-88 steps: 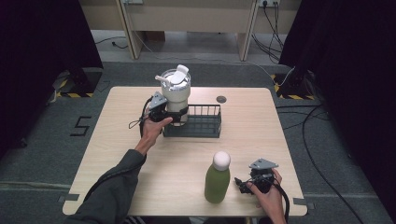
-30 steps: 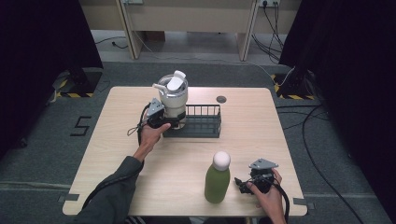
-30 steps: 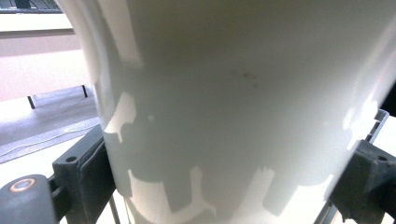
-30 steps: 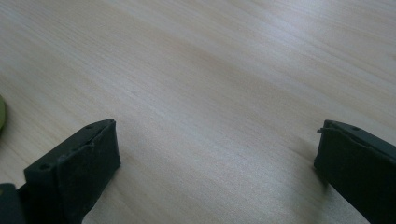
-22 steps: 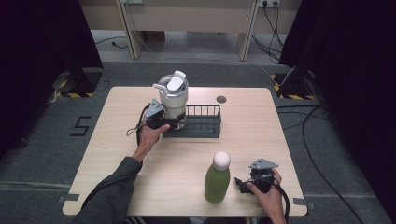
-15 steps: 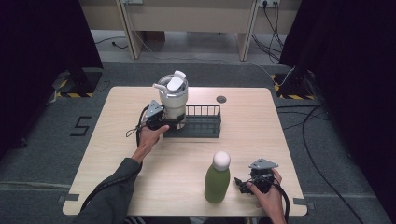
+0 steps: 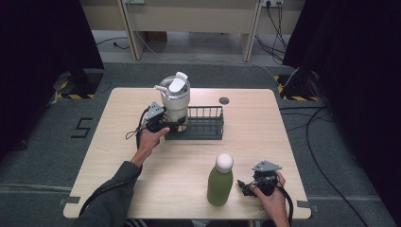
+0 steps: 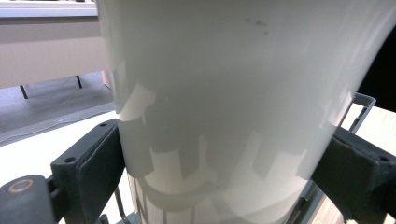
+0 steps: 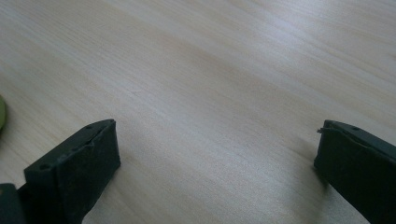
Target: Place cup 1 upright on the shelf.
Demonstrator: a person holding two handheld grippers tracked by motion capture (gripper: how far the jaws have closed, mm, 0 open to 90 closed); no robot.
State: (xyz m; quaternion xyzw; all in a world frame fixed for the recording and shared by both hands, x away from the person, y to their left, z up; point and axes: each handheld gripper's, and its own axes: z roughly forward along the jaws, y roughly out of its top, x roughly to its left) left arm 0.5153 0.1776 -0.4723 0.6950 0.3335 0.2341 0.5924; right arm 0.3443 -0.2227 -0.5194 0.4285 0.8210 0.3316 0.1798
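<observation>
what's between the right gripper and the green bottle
Nothing visible. The right gripper rests open on the table just right of the green bottle, with bare wood between them. The tumbler and rack sit far off.

White tumbler's [image 8: 233, 107] top and base beyond the left gripper view's edges; green bottle [image 9: 2, 114] a cropped sliver.
</observation>
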